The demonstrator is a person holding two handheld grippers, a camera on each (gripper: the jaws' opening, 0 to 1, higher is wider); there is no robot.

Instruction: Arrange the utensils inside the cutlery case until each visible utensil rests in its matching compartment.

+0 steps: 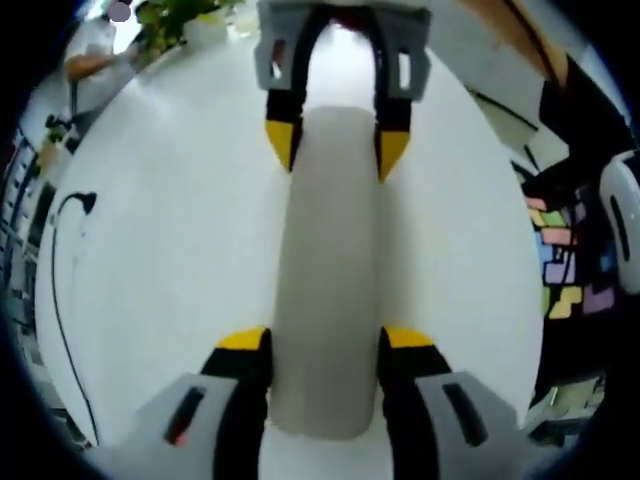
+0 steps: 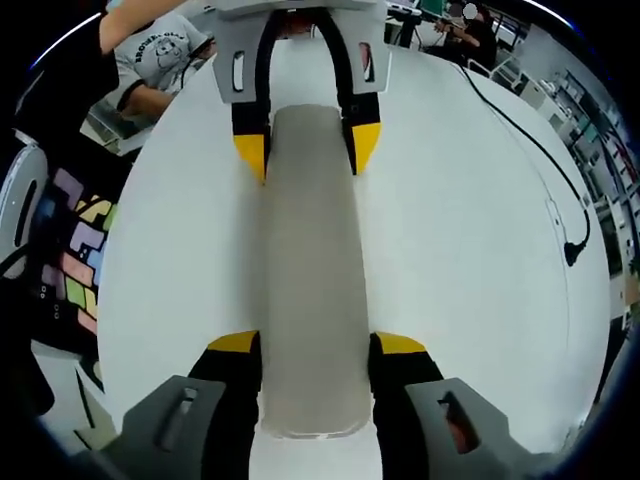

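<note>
Seemingly early on: my left gripper (image 1: 325, 345) and right gripper (image 2: 317, 345) each clasp one end of the closed grey cutlery case (image 1: 328, 270) mid-desk (image 1: 170, 250), no utensils visible yet.

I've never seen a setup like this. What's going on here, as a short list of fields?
surface: white table
object held: long grey case, lid on
left gripper: jaws on either side of one end of the case
right gripper: jaws on either side of the other end
cable: black cord lying on the table
utensils: cannot tell, case is shut
</note>
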